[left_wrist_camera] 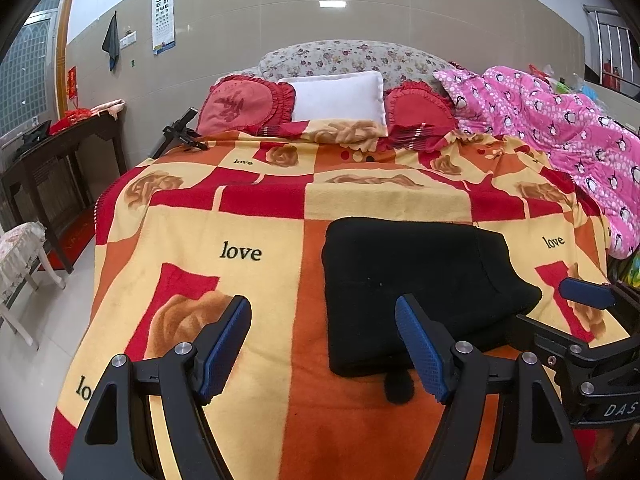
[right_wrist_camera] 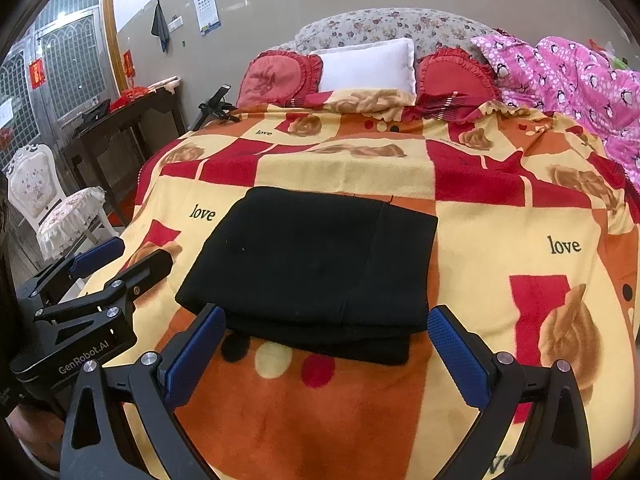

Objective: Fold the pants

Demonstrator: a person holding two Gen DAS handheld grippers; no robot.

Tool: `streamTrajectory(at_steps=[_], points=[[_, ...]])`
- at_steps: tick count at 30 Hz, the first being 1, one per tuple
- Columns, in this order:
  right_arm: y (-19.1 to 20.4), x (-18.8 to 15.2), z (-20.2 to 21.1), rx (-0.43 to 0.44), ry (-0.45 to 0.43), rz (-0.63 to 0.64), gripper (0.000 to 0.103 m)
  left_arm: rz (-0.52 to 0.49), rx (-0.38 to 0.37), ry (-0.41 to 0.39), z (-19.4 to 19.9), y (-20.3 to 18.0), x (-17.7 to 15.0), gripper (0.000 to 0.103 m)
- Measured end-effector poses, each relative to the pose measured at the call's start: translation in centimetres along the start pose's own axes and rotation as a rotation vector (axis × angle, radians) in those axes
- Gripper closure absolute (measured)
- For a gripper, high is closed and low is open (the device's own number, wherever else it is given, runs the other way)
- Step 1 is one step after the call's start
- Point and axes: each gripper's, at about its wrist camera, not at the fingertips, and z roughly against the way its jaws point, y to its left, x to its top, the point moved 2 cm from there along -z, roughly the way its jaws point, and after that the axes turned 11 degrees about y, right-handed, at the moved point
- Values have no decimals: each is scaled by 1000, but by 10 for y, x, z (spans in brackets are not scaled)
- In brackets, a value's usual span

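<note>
The black pants (left_wrist_camera: pixel 416 288) lie folded into a thick rectangle on the bed blanket (left_wrist_camera: pixel 240 216); they also show in the right wrist view (right_wrist_camera: pixel 316 264). My left gripper (left_wrist_camera: pixel 324 340) is open and empty, held above the blanket to the left of the pants' near edge. My right gripper (right_wrist_camera: pixel 326 344) is open and empty, just in front of the pants' near edge. The right gripper shows at the right of the left wrist view (left_wrist_camera: pixel 576 312), and the left gripper shows at the left of the right wrist view (right_wrist_camera: pixel 120 260).
Red cushions (left_wrist_camera: pixel 244 104) and a white pillow (left_wrist_camera: pixel 340 94) lie at the head of the bed. A pink quilt (left_wrist_camera: pixel 568 128) is heaped at the right. A dark side table (left_wrist_camera: pixel 60 160) and a white chair (right_wrist_camera: pixel 36 184) stand left of the bed.
</note>
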Motion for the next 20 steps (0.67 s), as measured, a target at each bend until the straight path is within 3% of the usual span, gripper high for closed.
streamTrajectory(at_steps=[20], points=[[0,-4,-5,-6,22,10,1,-16,-15,-18,2,4,-2,29]])
